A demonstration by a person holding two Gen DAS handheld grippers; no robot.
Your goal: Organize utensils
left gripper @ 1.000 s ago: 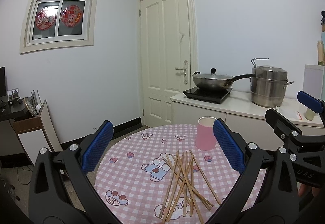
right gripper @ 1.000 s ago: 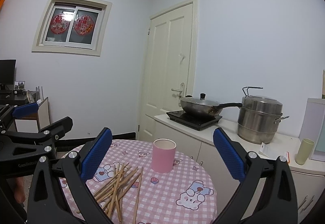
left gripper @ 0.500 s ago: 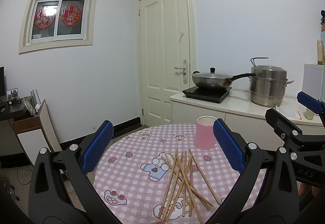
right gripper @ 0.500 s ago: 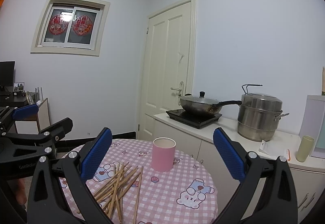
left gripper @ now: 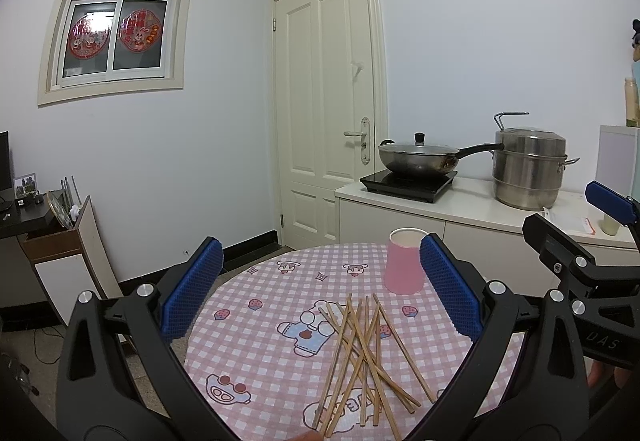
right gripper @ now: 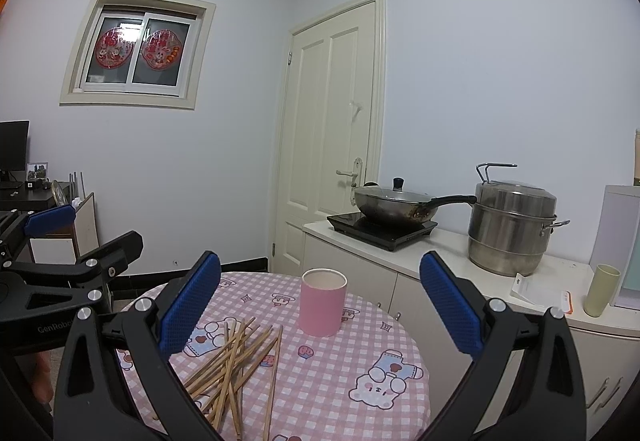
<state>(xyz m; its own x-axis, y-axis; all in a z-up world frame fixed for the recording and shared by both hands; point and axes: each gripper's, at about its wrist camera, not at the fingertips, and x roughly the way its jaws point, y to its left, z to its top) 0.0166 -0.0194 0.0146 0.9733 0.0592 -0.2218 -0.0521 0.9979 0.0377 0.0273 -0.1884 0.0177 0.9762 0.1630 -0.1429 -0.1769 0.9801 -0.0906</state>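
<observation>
left gripper (left gripper: 320,289): jaws spread wide, nothing between the blue pads, hanging above the near edge of the table; it also shows at the left side of the right wrist view (right gripper: 60,241)
right gripper (right gripper: 320,293): same deal, fingers wide apart and holding nothing, up over the table; seen from the left wrist view it pokes in at the far right (left gripper: 580,241)
chopsticks (left gripper: 364,353): loose pile of wooden sticks crossed over each other, lying flat on the tablecloth, roughly in the middle of the table and on the near side of the cup; from the right wrist view (right gripper: 236,365) they sit lower left, partly behind the left finger of that gripper
pink cup (left gripper: 403,261): upright, open top, on the far side of the table, near the pile but not touching it; looks empty as far as the inside shows in the right wrist view (right gripper: 323,303)
table (left gripper: 256,361): round, covered with a pink checked cloth with cartoon bear prints
counter (right gripper: 440,253): white cabinet behind the table, right of the door (right gripper: 332,137)
wok (right gripper: 394,203): lidded, sitting on a black induction hob (right gripper: 380,227)
steamer pot (right gripper: 510,227): stainless, stacked, right of the wok; wok handle points at it
green cup (right gripper: 601,289): pale one at the right end of the counter
window (right gripper: 136,49): red paper cutouts on the glass
</observation>
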